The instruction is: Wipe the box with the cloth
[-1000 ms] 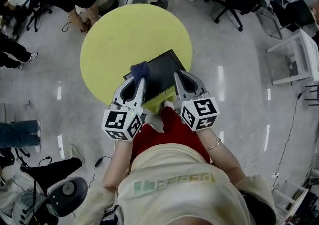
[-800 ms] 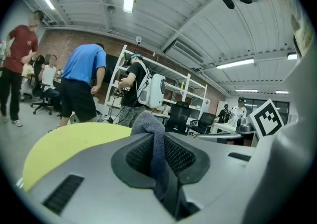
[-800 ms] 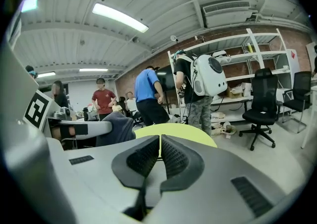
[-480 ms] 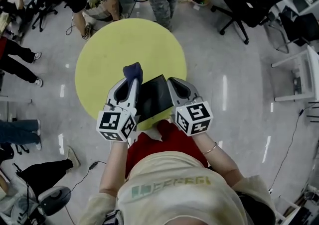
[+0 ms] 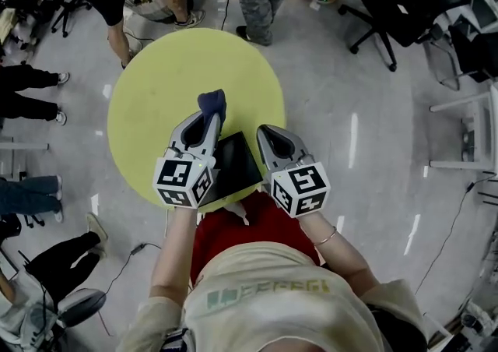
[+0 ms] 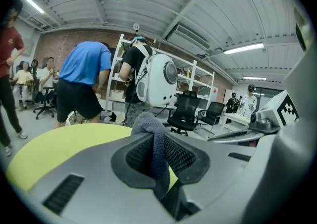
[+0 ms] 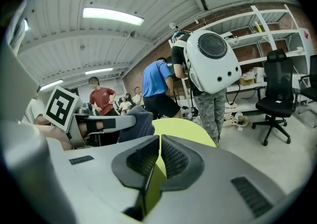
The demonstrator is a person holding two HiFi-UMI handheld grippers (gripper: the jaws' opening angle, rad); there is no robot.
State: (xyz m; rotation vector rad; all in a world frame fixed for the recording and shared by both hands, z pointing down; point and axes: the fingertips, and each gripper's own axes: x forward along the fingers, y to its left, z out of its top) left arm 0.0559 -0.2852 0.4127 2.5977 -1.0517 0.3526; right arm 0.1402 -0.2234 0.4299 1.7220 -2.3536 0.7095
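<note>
While the left gripper [image 5: 207,121] is clamped tight on a dark blue cloth [image 5: 212,101] that bunches out past its tips, the right gripper [image 5: 269,135] is pinching the thin right edge of the black box [image 5: 230,163]. The box sits between both grippers, over the near edge of the round yellow table [image 5: 163,70].
</note>
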